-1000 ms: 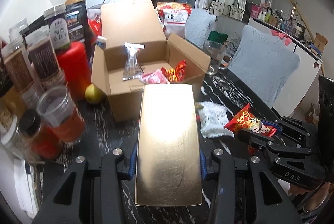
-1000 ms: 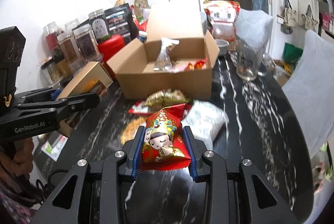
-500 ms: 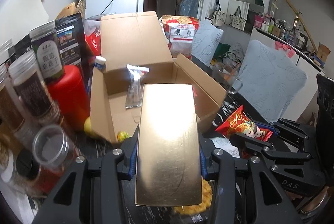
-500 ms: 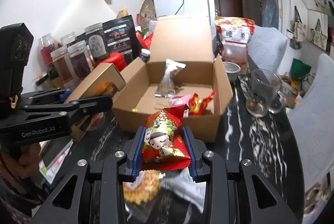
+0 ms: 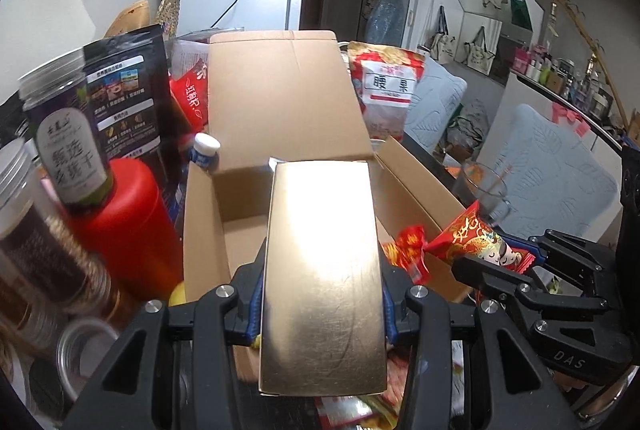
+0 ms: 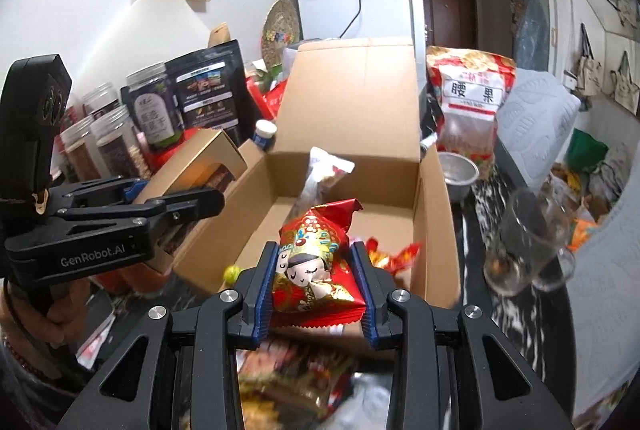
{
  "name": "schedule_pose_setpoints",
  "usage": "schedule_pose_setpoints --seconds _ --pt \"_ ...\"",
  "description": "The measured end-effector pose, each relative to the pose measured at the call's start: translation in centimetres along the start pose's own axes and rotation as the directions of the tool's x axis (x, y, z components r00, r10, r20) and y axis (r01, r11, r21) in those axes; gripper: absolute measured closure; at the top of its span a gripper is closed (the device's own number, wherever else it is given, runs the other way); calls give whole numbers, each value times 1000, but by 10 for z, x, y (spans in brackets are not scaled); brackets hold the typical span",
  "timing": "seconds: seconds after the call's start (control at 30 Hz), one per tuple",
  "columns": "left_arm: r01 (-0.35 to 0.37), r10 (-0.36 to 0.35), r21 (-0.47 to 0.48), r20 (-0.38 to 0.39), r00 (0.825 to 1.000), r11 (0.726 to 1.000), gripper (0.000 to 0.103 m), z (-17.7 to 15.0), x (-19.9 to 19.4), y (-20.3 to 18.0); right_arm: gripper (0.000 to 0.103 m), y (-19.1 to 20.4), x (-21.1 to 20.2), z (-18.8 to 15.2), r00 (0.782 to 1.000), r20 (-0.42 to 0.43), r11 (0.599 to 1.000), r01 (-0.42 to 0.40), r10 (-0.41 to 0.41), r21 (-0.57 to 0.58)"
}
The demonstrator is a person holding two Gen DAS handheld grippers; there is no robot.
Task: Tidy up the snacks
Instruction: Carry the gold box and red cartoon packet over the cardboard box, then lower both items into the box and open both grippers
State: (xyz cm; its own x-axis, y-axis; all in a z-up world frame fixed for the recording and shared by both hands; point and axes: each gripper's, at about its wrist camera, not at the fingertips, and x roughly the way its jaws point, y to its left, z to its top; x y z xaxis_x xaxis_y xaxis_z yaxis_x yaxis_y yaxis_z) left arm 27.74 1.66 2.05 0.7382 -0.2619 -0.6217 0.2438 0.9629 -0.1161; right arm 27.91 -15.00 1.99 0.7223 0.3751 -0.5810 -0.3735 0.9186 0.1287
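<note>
While jaws pinch gold box point(image 5: 322, 270) and red packet point(image 6: 314, 262), carton point(image 6: 434, 230) ahead; jars point(image 5: 60, 137) left, glass point(image 6: 528, 242) right.

A glossy gold box point(image 5: 322, 270) hangs lengthwise above the open cardboard box point(image 6: 434, 213). A red cartoon-faced snack packet point(image 6: 314, 266) is clamped just over its front wall.

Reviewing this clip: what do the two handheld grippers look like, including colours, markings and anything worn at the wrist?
Both are black plastic with silver screws and blue-padded fingers. The left gripper reads "GenRobot.AI" in white; the right gripper reads "DAS". A dark beaded bracelet circles the left wrist.
</note>
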Motion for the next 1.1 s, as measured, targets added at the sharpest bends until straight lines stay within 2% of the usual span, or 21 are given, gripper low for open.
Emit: schedule_pose_setpoints --seconds 0.17,0.43,0.7,0.87,1.1 --pt "-8 9 -29 17 1000 1000 59 17 17 8 68 -7 21 19 1000 10 1000 2 -2 -7" --pt "-72 74 -52 38 997 996 59 46 45 20 68 -21 53 46 1000 25 1000 11 -11 7" --pt "-108 107 -50 -10 994 993 59 57 74 30 68 -31 84 63 1000 -4 999 -17 17 34" --pt "-117 113 -38 -82 990 992 59 51 96 30 68 -32 103 59 998 -55 1000 -11 13 28" --pt "-141 138 -7 -168 976 990 59 38 123 26 68 -33 129 46 990 -143 999 22 -18 23"
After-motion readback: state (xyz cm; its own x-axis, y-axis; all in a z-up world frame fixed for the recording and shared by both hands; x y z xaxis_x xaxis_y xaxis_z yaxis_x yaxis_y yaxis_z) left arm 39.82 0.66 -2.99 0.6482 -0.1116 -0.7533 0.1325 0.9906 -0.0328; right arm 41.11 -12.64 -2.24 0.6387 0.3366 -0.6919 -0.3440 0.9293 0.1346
